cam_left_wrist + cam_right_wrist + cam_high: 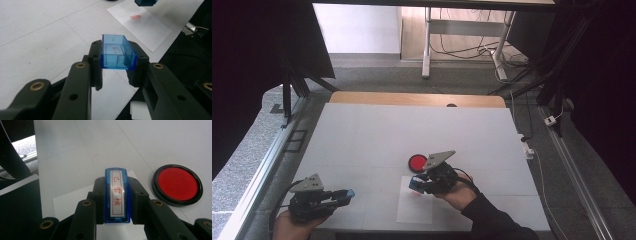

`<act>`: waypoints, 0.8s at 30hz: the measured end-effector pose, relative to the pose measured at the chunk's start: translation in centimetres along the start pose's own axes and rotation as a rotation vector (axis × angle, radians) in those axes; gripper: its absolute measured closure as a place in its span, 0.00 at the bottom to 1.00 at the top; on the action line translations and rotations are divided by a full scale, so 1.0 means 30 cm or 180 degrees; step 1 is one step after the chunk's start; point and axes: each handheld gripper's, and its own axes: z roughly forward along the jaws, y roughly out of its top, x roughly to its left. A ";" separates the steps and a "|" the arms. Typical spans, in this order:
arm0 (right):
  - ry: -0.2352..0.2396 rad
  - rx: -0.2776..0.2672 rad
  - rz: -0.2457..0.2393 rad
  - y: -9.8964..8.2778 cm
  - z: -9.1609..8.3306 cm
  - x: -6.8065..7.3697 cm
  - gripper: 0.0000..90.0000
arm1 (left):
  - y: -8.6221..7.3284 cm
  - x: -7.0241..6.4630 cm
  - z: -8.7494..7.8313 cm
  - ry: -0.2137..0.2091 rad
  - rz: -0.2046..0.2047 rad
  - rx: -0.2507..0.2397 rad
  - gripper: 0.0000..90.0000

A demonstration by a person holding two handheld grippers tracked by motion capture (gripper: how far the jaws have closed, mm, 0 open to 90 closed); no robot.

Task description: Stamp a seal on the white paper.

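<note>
Left hand-held gripper clamping blue cap, right hand-held gripper clamping stamp, over paper's edge

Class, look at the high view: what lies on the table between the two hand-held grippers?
Nothing: bare white table lies between left hand-held gripper and right hand-held gripper.

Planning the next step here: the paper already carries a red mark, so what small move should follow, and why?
Probably bring the right gripper, shut on the blue rectangular stamp, toward the clear blue plastic cap in the left gripper. The white paper sheet bears a red imprint, so capping seems due.
</note>
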 end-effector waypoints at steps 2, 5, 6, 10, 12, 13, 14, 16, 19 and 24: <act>0.0002 -0.0032 0.0004 0.002 -0.007 0.001 0.78 | 0.000 0.000 0.000 0.0004 0.0002 0.0000 0.76; 0.0001 -0.0073 0.0002 0.008 -0.020 0.001 0.78 | 0.000 0.000 0.000 0.0001 0.0000 -0.0003 0.76; 0.0007 -0.0084 0.0007 0.009 -0.025 0.002 0.78 | 0.000 0.000 0.000 0.0001 -0.0001 -0.0003 0.76; 0.0020 -0.0135 0.0016 0.015 -0.043 0.005 0.78 | 0.000 0.000 -0.001 -0.0004 0.0001 -0.0005 0.76; 0.0034 -0.0168 0.0003 0.019 -0.052 0.007 0.78 | 0.000 0.000 -0.001 -0.0005 0.0003 -0.0005 0.76; 0.0032 -0.0175 0.0000 0.020 -0.055 0.008 0.78 | 0.000 0.000 -0.001 0.0001 0.0005 -0.0004 0.76; 0.0037 -0.0199 -0.0005 0.023 -0.061 0.009 0.78 | 0.000 -0.001 -0.001 0.0004 0.0006 -0.0006 0.76; 0.0041 -0.0228 0.0002 0.027 -0.072 0.012 0.78 | 0.000 -0.001 -0.001 0.0003 0.0008 -0.0007 0.76; 0.0053 -0.0275 -0.0001 0.031 -0.085 0.014 0.78 | 0.000 -0.001 -0.001 0.0000 0.0007 -0.0009 0.76; 0.0060 -0.0331 0.0000 0.036 -0.101 0.020 0.78 | 0.000 -0.001 -0.001 -0.0002 0.0012 -0.0009 0.76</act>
